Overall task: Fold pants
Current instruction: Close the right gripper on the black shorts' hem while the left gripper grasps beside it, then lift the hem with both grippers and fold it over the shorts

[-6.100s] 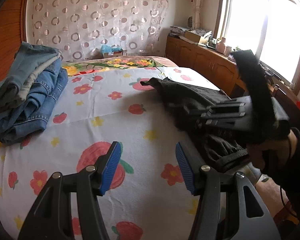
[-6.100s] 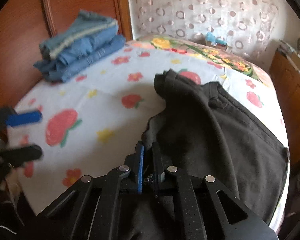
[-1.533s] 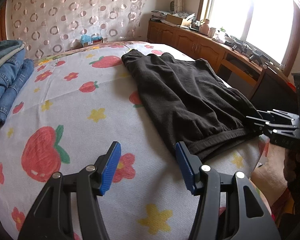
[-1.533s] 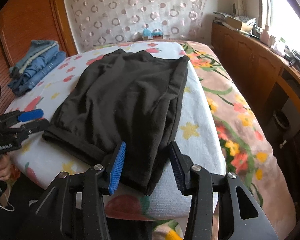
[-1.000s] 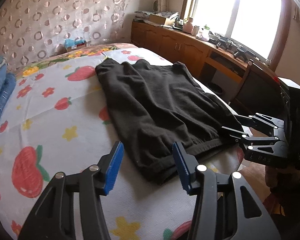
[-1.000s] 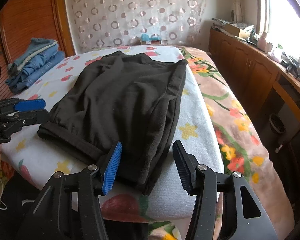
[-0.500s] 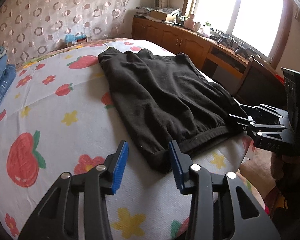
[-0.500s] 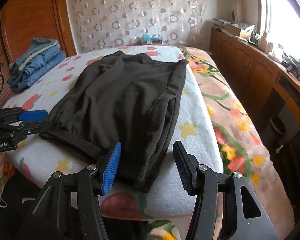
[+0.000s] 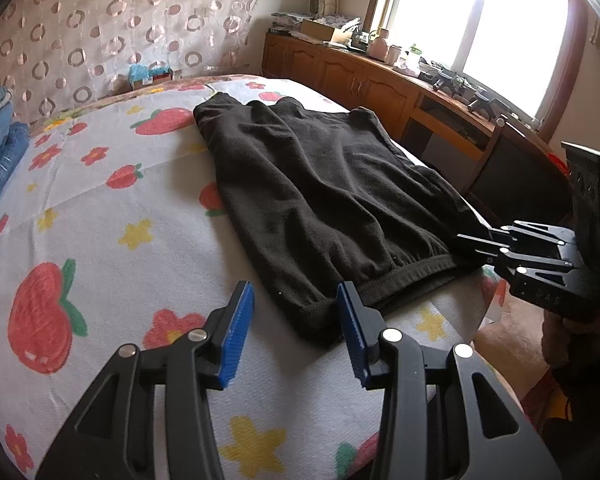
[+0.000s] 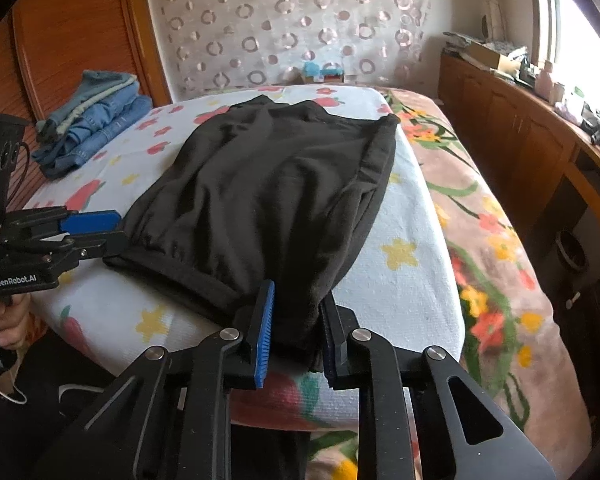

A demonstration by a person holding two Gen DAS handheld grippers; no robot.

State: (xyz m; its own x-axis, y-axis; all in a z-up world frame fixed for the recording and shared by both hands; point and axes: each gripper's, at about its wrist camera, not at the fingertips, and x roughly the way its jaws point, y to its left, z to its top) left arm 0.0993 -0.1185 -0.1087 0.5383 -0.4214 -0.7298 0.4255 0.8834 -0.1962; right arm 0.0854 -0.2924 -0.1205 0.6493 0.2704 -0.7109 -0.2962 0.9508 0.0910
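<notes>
Pants lie flat at the bed's near edge; right gripper is closing on one corner, left gripper gapes astride the other—pinch both layers squarely.

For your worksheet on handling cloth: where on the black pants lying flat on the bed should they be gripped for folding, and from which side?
Grip the black pants at the two corners of the thick near hem, coming from the bed's near edge. That hem lies at the mattress edge, so pads can likely slide over and under it. The right tongs are closing on one corner; the left tongs straddle the other.
</notes>
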